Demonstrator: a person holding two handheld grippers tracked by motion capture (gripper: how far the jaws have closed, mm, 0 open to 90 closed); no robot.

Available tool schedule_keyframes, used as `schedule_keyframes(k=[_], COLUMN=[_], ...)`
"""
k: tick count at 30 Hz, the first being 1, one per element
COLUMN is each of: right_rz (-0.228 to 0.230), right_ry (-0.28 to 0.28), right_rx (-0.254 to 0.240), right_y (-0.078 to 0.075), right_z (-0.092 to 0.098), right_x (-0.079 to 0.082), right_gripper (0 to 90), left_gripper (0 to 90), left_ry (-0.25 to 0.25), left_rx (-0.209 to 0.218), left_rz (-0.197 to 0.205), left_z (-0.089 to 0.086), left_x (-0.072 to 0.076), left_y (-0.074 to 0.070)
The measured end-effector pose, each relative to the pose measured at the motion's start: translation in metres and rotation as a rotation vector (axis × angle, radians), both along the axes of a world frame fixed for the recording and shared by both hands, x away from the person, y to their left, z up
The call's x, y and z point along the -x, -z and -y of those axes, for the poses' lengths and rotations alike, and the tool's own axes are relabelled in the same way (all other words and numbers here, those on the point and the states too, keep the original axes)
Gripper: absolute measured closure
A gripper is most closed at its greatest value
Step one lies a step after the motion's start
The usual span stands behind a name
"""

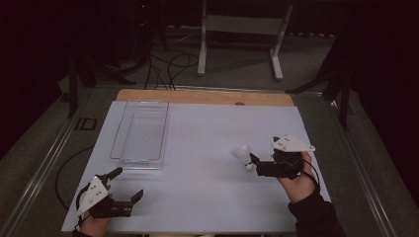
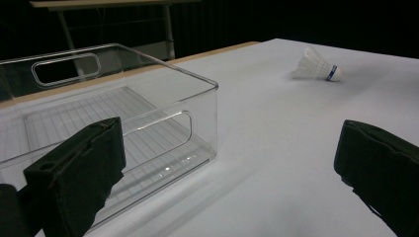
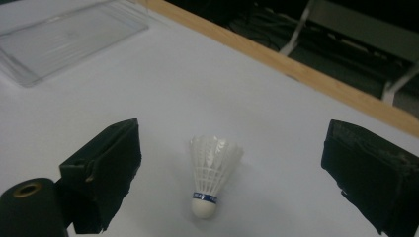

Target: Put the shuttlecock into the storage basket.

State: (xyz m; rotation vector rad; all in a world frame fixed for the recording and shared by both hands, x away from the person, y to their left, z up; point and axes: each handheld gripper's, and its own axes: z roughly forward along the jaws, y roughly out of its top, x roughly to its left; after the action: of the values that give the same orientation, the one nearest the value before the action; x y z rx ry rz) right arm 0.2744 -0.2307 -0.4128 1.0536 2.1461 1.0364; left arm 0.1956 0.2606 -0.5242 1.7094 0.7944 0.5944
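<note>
A white table (image 1: 197,197) holds a white shuttlecock (image 1: 243,156) lying on its side, well to the right of a clear plastic bin (image 1: 141,136). The shuttlecock has a blue band near its rounded cork tip.

The right gripper (image 1: 253,161), held in the person's right hand (image 1: 299,182), sits just to the right of the shuttlecock, pointing at it. In the right gripper view its jaws stand wide apart, one on each side of the shuttlecock (image 3: 213,174), not touching it, with the cork end pointing back toward the gripper.

The left gripper (image 1: 127,183) rests at the near edge of the table, in front of the bin and well apart from the shuttlecock. Its jaws are also spread wide and hold nothing. In the left gripper view the bin (image 2: 148,123) lies close ahead, empty, with the shuttlecock (image 2: 318,66) far beyond it.
</note>
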Motion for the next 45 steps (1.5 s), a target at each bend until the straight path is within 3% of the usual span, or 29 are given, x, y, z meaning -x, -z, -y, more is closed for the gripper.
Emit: schedule_keyframes(k=[3,4,7,17,29,45], right_rz=[-0.013,-0.043,-0.062,-0.094,-0.246,-0.364], right_ry=[0.007,0.030,0.044,0.042,0.047,0.082], right_rx=[0.001,0.015,0.019,0.050,0.051,0.040], right_y=[0.001,0.005,0.008,0.014,0.029,0.044], right_z=[-0.001,-0.004,-0.006,-0.012,-0.016,-0.023], right_x=[-0.002,-0.006,-0.009,-0.015,-0.026,-0.040], right_gripper=[8.5,8.5,8.5,8.4,8.4,8.4], left_gripper=[0.0,0.0,0.0,0.0,0.0,0.0], left_ry=[0.000,0.002,0.002,0.001,0.000,0.001], left_rx=[-0.001,-0.001,-0.001,-0.001,-0.002,-0.002], left_rz=[0.000,0.001,0.000,-0.001,-0.001,-0.002], left_z=[0.000,0.000,0.000,0.000,0.000,-0.001], left_x=[0.000,0.000,0.000,0.000,0.000,0.000], left_y=[0.000,0.000,0.000,0.000,0.000,0.000])
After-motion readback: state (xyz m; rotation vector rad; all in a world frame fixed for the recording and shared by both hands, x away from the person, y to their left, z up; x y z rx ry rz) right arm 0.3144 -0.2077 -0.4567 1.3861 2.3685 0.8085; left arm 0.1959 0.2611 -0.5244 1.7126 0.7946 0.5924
